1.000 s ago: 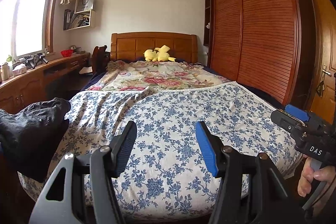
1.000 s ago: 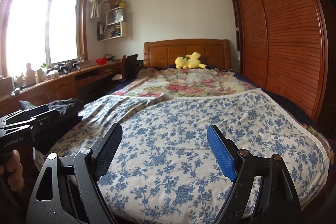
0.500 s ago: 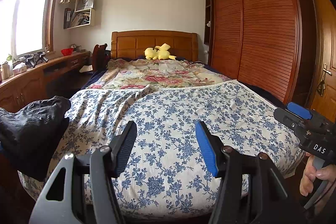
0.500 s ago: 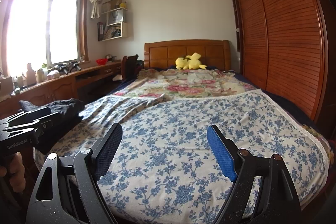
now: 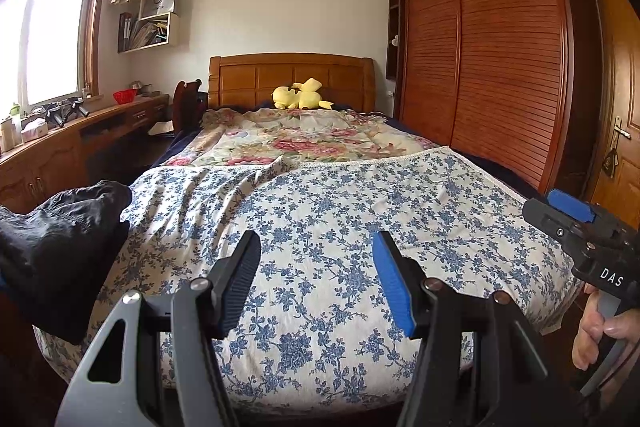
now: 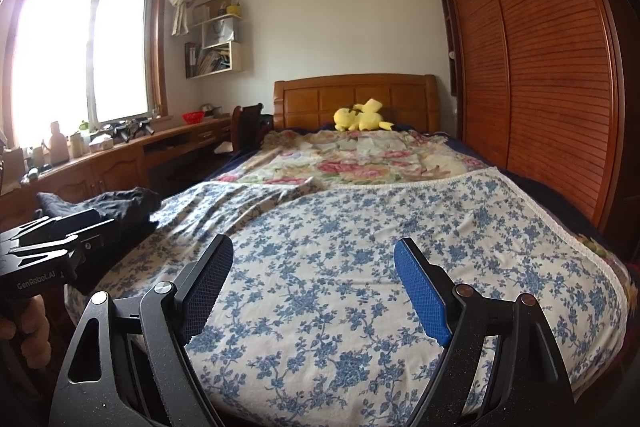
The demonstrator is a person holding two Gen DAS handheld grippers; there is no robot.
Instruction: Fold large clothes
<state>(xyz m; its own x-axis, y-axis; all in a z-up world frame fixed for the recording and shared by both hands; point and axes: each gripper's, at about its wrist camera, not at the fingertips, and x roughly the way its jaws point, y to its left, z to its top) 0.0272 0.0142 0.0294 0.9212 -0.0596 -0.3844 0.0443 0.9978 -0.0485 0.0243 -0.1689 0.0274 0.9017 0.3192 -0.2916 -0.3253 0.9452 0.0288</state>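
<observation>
Nothing has shifted since the earlier frames: the left gripper (image 5: 316, 273) and right gripper (image 6: 314, 285) hover at the lower centre, fingers spread apart and empty, over the blue-flowered white bedspread (image 5: 340, 227); the crumpled black garment (image 5: 60, 243) stays heaped at the left edge, beside the bed's near corner. The yellow plush toy (image 6: 362, 117) lies by the wooden headboard (image 5: 292, 79).

I am looking into a home bedroom: a wooden-headboard bed (image 5: 292, 79) at twelve o'clock, a slatted wooden wardrobe (image 5: 480, 59) at two o'clock, a long wooden desk (image 6: 132, 155) under the window at ten o'clock.
</observation>
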